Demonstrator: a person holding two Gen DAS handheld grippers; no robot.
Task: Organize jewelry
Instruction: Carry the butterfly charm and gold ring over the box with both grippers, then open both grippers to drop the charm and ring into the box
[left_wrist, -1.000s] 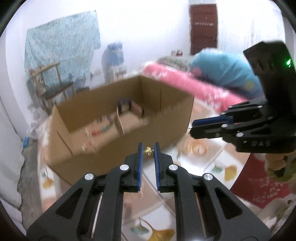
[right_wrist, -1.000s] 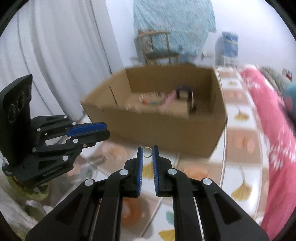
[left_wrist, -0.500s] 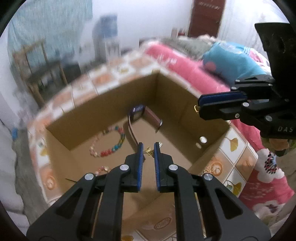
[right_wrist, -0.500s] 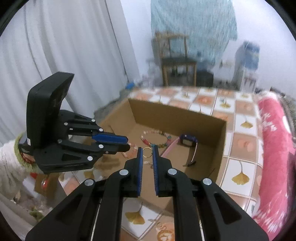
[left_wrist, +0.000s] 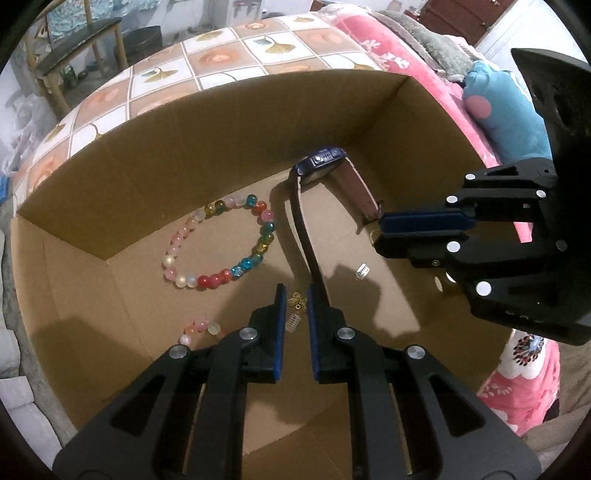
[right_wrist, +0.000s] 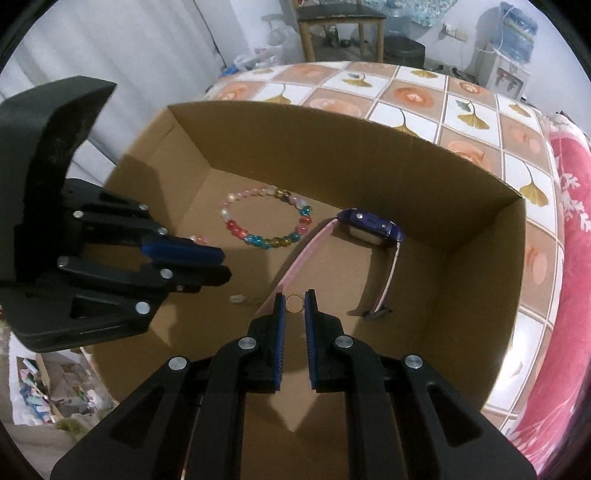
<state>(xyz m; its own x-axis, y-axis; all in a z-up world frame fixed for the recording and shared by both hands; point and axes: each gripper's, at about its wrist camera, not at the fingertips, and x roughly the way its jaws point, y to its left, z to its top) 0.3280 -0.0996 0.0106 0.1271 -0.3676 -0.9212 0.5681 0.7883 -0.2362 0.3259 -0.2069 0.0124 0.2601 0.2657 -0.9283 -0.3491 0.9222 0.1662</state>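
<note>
Both grippers hang over an open cardboard box (left_wrist: 221, 122) (right_wrist: 424, 166). My left gripper (left_wrist: 296, 298) is shut on a small gold butterfly charm (left_wrist: 297, 301). My right gripper (right_wrist: 294, 302) is shut on a thin gold ring (right_wrist: 294, 299); it also shows in the left wrist view (left_wrist: 382, 232). On the box floor lie a multicoloured bead bracelet (left_wrist: 221, 243) (right_wrist: 266, 221), a blue watch with a pink strap (left_wrist: 325, 162) (right_wrist: 369, 225) and a second pink bead bracelet (left_wrist: 199, 328), partly hidden by my left finger.
The box sits on a tiled ginkgo-pattern tabletop (right_wrist: 406, 92). A pink blanket (left_wrist: 406, 55) and a blue plush (left_wrist: 506, 110) lie to the right. A wooden chair (right_wrist: 340, 22) stands beyond the table. A small white tag (left_wrist: 362, 270) lies on the box floor.
Both grippers have moved forward and tilted down, from beside the box to above its inside. Each keeps its small gold piece.
</note>
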